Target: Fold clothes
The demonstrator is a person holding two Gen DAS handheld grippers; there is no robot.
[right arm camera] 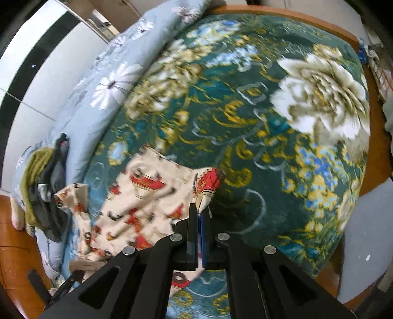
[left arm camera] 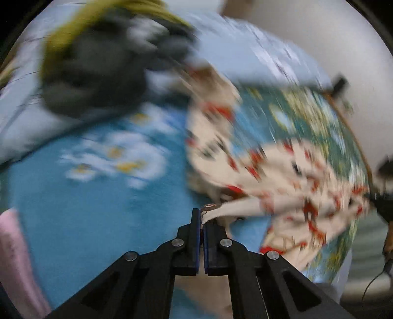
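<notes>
A cream garment with a red and black print (right arm camera: pixel 147 196) lies rumpled on the floral bed blanket (right arm camera: pixel 245 110). My right gripper (right arm camera: pixel 199 213) is shut on one edge of this printed garment, which runs off to the left. In the blurred left wrist view the same garment (left arm camera: pixel 282 176) stretches to the right, and my left gripper (left arm camera: pixel 202 218) is shut on a pulled-out corner of it. The blanket under the left gripper is bright blue with white daisies (left arm camera: pixel 110 157).
A pile of dark grey and olive-green clothes (right arm camera: pixel 44 186) sits on the light blue flowered quilt (right arm camera: pixel 110 81) at the bed's left; it also shows in the left wrist view (left arm camera: pixel 98 63). A pink cloth (left arm camera: pixel 12 257) lies at lower left. The wooden bed frame (right arm camera: pixel 282 12) rims the mattress.
</notes>
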